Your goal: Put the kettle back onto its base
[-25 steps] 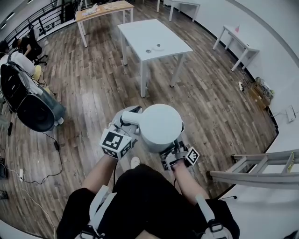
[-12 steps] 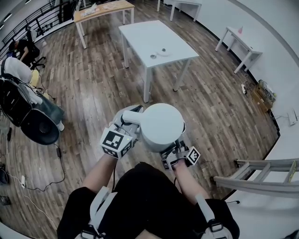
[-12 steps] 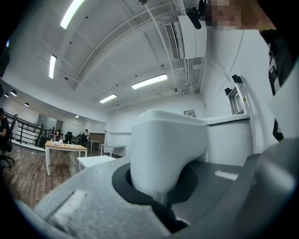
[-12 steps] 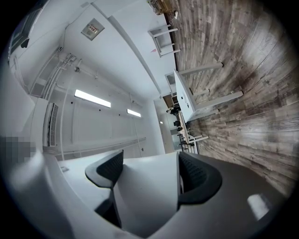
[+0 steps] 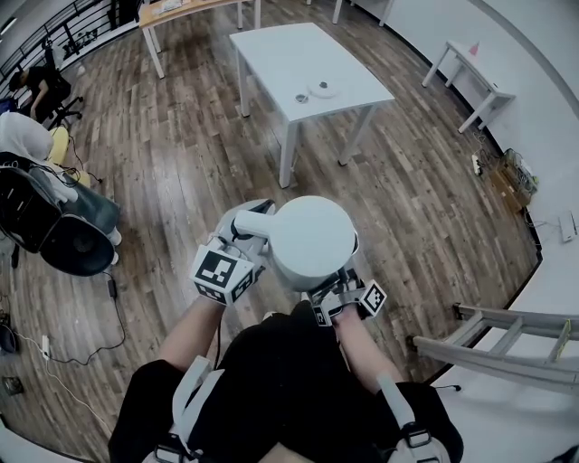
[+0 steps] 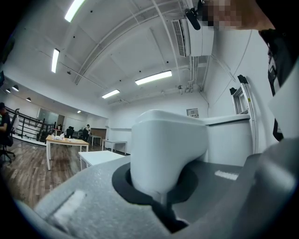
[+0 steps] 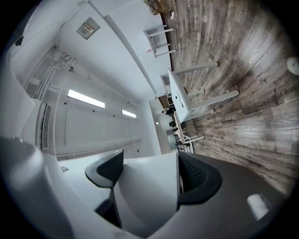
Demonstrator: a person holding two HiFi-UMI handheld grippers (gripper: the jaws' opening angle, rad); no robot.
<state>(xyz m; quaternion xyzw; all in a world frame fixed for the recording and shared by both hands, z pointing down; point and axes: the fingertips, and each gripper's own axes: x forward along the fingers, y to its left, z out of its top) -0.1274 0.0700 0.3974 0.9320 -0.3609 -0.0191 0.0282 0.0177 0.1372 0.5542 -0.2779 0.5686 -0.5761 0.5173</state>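
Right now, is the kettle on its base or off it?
Off: left claw and right claw hold the kettle in the air above the wood floor.

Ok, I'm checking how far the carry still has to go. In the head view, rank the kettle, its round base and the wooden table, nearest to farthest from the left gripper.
1. kettle: held in the left gripper, just to its right.
2. kettle base: ahead, on the white table.
3. wooden table: farthest, beyond the white table, upper left.
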